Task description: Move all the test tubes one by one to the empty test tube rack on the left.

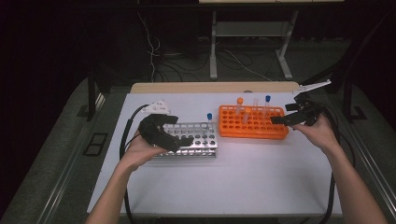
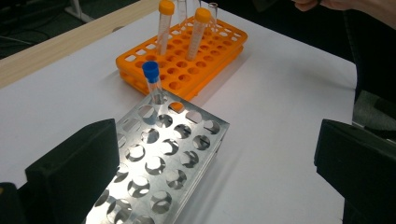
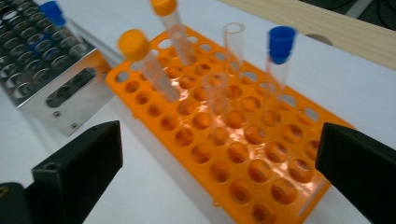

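Left gripper (image 1: 180, 137): jaws spread wide, nothing between them, hovering over the 9 o'clock end of the metal rack (image 1: 198, 135). Right gripper (image 1: 285, 114): jaws spread wide, nothing held, just off the 3 o'clock end of the orange rack (image 1: 254, 126).

Metal rack: flat on the white tabletop (image 1: 243, 177), left of centre; orange rack just beside it toward 3 o'clock, not touching. One blue-capped tube (image 2: 152, 84) upright in a corner hole of the metal rack, at the corner nearest the orange rack.

Orange rack, seen in the right gripper view: two orange-capped tubes (image 3: 140, 60) leaning slightly, one uncapped clear tube (image 3: 233, 44) upright, a second blue-capped tube (image 3: 280, 53) upright toward the 3 o'clock side. Remaining holes vacant.

Wooden strip (image 1: 215, 87) along the 12 o'clock edge of the tabletop.
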A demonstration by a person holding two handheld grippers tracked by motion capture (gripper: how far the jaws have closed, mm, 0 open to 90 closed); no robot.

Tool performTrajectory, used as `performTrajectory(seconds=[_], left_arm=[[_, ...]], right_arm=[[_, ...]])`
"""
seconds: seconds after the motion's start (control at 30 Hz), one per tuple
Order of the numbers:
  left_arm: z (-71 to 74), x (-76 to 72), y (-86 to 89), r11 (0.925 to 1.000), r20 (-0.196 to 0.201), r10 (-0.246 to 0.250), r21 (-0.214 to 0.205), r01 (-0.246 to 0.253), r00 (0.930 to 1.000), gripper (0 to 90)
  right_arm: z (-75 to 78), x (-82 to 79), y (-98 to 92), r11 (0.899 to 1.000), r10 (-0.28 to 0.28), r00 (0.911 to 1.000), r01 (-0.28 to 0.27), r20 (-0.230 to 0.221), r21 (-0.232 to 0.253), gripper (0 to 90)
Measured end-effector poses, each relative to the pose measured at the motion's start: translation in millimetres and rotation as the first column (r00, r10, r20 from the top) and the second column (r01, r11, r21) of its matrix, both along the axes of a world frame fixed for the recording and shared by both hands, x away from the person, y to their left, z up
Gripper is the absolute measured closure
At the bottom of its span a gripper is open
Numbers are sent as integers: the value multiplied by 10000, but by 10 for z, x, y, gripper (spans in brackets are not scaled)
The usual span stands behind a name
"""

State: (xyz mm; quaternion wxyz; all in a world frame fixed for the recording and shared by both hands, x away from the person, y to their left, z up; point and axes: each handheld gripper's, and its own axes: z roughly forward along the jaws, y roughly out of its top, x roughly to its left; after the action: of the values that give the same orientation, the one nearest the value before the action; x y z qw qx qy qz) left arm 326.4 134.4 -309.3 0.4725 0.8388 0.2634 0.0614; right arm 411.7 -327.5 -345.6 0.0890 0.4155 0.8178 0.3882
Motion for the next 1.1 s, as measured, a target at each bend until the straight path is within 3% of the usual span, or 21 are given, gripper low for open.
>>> performTrajectory(seconds=[0.2, 0.23, 0.33, 0.37, 0.77, 1.1], left_arm=[[-11, -65, 56, 10000, 54, 19, -70, -18, 10000, 0], [-12, -74, 64, 9999, 44, 59, -105, -58, 10000, 0], [-13, -85, 92, 9998, 83, 100, -167, -98, 9999, 0], [-15, -86, 100, 9997, 89, 117, -196, -115, 9999, 0], [-43, -118, 192, 9989, 55, 324, -351, -322, 9995, 0], [-81, -135, 217, 9990, -10, 338, -306, -338, 9994, 0]], right_arm=[[-72, 181, -116, 9987, -505, 9987, 504, -115, -18, 5], [-88, 205, -132, 9982, -591, 9981, 591, -151, -26, 49], [-147, 273, -174, 9973, -731, 9972, 732, -176, 61, 65], [-170, 294, -180, 9972, -741, 9970, 742, -206, 22, 134], [-409, 455, -134, 9986, -393, 9991, 386, -179, -375, 429], [-511, 547, -2, 9987, -172, 9995, 184, 264, -470, 561]])
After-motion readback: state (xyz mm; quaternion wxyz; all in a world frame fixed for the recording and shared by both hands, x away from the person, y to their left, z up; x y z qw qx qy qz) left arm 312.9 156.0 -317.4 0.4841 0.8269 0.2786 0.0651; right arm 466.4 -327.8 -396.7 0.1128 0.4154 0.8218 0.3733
